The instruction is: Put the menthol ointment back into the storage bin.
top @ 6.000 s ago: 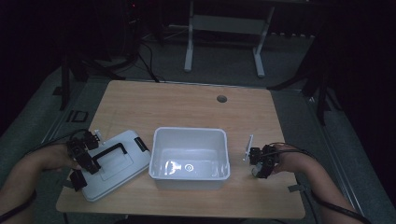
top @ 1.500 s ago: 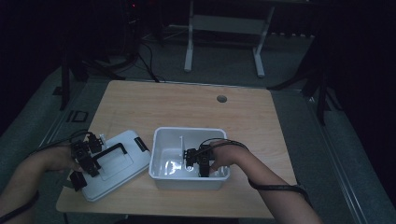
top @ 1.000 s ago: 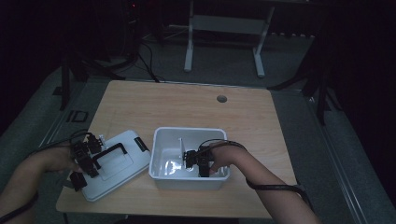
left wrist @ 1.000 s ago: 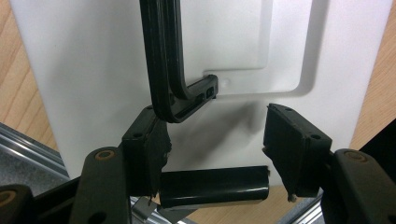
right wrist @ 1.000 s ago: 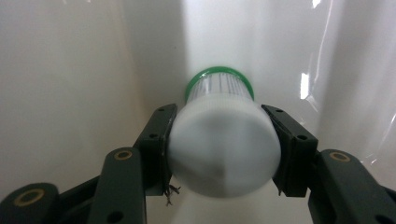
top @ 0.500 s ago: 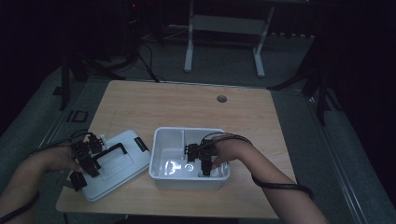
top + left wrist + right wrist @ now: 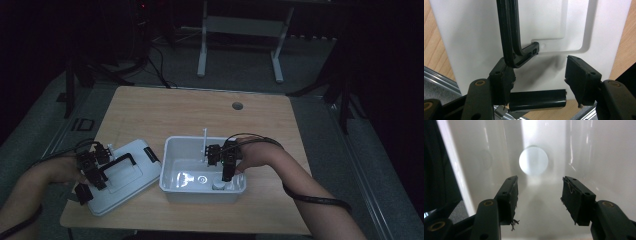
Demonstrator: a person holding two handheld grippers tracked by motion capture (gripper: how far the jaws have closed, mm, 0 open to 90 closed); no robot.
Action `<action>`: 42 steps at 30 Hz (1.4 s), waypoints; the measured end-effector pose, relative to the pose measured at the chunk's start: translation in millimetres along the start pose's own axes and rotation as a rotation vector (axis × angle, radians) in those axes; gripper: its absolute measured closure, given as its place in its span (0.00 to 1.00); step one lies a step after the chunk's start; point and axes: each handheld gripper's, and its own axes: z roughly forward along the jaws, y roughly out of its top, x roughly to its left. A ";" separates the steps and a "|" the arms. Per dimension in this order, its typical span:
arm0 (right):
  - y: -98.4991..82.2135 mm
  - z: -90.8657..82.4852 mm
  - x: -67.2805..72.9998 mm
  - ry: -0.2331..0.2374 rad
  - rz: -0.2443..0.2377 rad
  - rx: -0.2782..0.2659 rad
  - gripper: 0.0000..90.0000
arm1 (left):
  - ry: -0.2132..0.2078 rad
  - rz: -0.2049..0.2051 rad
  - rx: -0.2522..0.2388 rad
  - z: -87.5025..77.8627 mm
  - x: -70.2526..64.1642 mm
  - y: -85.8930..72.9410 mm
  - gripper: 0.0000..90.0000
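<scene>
I work in what looks like a lab or a test room, kept quite dark. My wooden worktop (image 7: 165, 112) has a round cable hole (image 7: 237, 106) near its far edge. Behind the worktop stands the metal frame of another desk (image 7: 240, 45) on a grey floor (image 7: 320, 65), and black cables (image 7: 155, 70) lie left of that frame.

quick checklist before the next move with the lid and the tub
1. Right gripper empty, jaws apart: ok.
2. Small round white thing lies on the floor of the white tub, free of the jaws: ok.
3. Right gripper lifted clear of the tub rim: cannot tell.
4. Left gripper over the white lid by its black handle: ok.
5. Left jaws pressing on the handle: not ok, one jaw touches, the other stands apart.
</scene>
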 end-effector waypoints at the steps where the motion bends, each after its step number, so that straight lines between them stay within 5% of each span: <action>1: -2.6 -2.8 0.3 0.001 0.005 0.001 0.51 | 0.000 -0.002 0.000 -0.3 -0.1 0.0 0.44; 14: -48.0 -28.9 -4.3 -0.041 0.032 -0.031 0.51 | 0.000 -0.004 0.006 -2.6 -0.6 -1.1 0.44; 24: -86.0 -30.6 -11.8 -0.062 0.120 -0.039 0.42 | 0.003 -0.006 0.002 -2.7 -0.6 -1.2 0.46; 29: -106.4 -15.1 -16.8 -0.078 0.166 -0.021 0.33 | 0.005 -0.004 -0.008 -3.5 -0.8 -0.4 0.46; 32: -121.1 5.9 -22.9 -0.051 0.216 -0.009 0.26 | 0.000 0.002 -0.034 -5.5 -0.8 0.5 0.47; 34: -128.6 18.5 -24.6 -0.023 0.209 0.007 0.21 | 0.009 0.006 -0.040 -5.7 -0.8 1.2 0.48; 38: -146.1 40.9 -30.8 0.042 0.274 -0.064 0.21 | 0.012 0.000 -0.035 -3.3 0.7 3.5 0.50; 42: -157.6 59.9 -31.1 0.029 0.276 -0.049 0.19 | 0.032 0.019 -0.028 -0.3 0.2 6.5 0.53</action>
